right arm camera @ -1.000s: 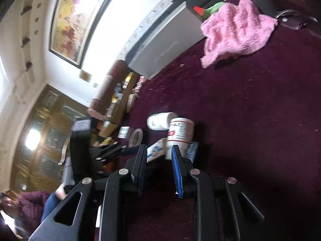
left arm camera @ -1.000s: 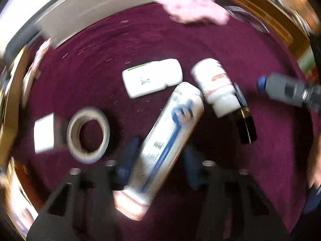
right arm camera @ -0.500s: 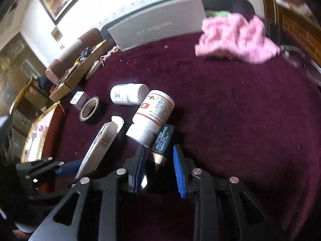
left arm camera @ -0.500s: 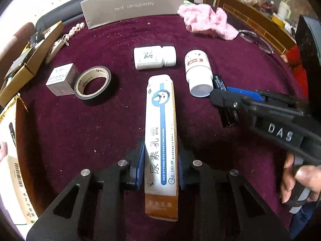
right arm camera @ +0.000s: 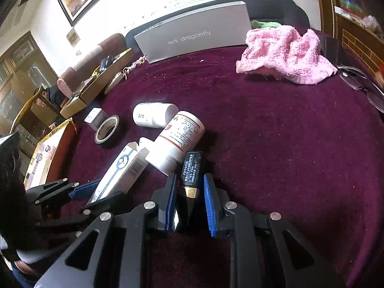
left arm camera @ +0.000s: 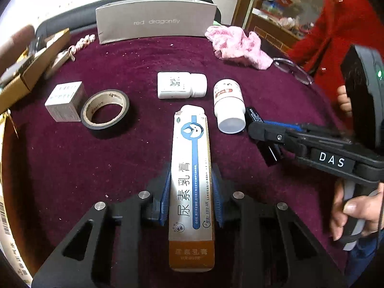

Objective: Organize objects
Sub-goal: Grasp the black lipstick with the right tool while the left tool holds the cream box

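Observation:
A long white and orange ointment box (left arm camera: 190, 168) lies on the purple cloth, pointing straight ahead, with my left gripper (left arm camera: 191, 192) shut on its sides. From the right wrist view the box (right arm camera: 124, 165) and the left gripper (right arm camera: 96, 192) sit at the lower left. A small black bottle with a gold end (right arm camera: 190, 168) lies between the fingers of my right gripper (right arm camera: 190, 176). Its jaws are closing, and a gap shows on the left side. The white bottle with a red label (right arm camera: 178, 139) touches the black bottle's far end. In the left wrist view the right gripper (left arm camera: 258, 126) reaches in from the right.
A white square bottle (left arm camera: 181, 85), a tape roll (left arm camera: 105, 109) and a small white box (left arm camera: 64, 100) lie further back. A pink cloth (left arm camera: 237, 45), glasses (left arm camera: 292, 69), a grey box (left arm camera: 156, 21) and a cardboard box (left arm camera: 31, 72) line the far edges. A person in red (left arm camera: 336, 24) stands on the right.
The ointment box has swung from tilted to straight ahead in my left gripper. My right gripper has rolled upright, moved in around the black bottle, and its jaws have narrowed.

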`<state>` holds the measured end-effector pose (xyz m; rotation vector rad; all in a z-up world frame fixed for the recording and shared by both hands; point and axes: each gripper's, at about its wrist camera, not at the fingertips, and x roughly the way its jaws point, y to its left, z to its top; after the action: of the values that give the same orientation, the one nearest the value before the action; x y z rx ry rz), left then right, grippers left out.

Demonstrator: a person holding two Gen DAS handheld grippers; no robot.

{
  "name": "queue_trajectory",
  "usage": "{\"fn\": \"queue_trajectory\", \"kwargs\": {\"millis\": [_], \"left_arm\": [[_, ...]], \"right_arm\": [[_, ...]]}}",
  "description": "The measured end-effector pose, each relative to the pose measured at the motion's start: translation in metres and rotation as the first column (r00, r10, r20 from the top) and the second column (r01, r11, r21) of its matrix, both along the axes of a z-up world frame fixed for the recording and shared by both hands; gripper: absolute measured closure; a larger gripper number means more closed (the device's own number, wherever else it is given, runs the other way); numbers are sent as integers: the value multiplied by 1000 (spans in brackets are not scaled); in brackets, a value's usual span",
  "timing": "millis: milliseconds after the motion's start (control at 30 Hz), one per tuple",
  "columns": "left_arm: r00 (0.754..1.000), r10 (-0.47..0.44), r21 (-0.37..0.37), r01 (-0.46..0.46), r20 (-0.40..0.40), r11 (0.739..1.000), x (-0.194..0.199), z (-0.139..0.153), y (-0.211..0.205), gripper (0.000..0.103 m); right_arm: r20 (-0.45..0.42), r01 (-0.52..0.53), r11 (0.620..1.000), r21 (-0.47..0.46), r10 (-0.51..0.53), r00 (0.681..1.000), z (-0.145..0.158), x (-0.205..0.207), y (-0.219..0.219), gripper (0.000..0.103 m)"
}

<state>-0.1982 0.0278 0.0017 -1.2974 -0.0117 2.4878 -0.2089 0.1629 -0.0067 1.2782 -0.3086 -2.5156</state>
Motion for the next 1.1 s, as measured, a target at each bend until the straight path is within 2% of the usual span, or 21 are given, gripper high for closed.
{"fn": "queue_trajectory", "kwargs": {"millis": [200,433,567,700,967,1100], "left_arm": [[1000,18,53,-17,-17,998,0,9,-8,74],[999,18,49,-16,-40,999,2,9,-8,74],[998,32,76,-28,-52,997,1,8,-12,74],[996,57,61,-53,-64,997,4,8,-9,74],[990,100,64,-95,-96,993,34,22,-7,74],[989,99,33,-96,-105,995,53,29,-2,74]], "right_arm": [[-33,26,999,-41,-27,999,10,4,8,82],[-53,30,996,-78,-34,998,16,6,9,82],[-65,38,995,-87,-44,997,18,5,11,82],[-74,44,993,-105,-52,996,19,5,16,84],[-59,48,989,-143,-57,997,16,2,22,85],[-69,43,987,-152,-54,996,20,4,22,87]]}}
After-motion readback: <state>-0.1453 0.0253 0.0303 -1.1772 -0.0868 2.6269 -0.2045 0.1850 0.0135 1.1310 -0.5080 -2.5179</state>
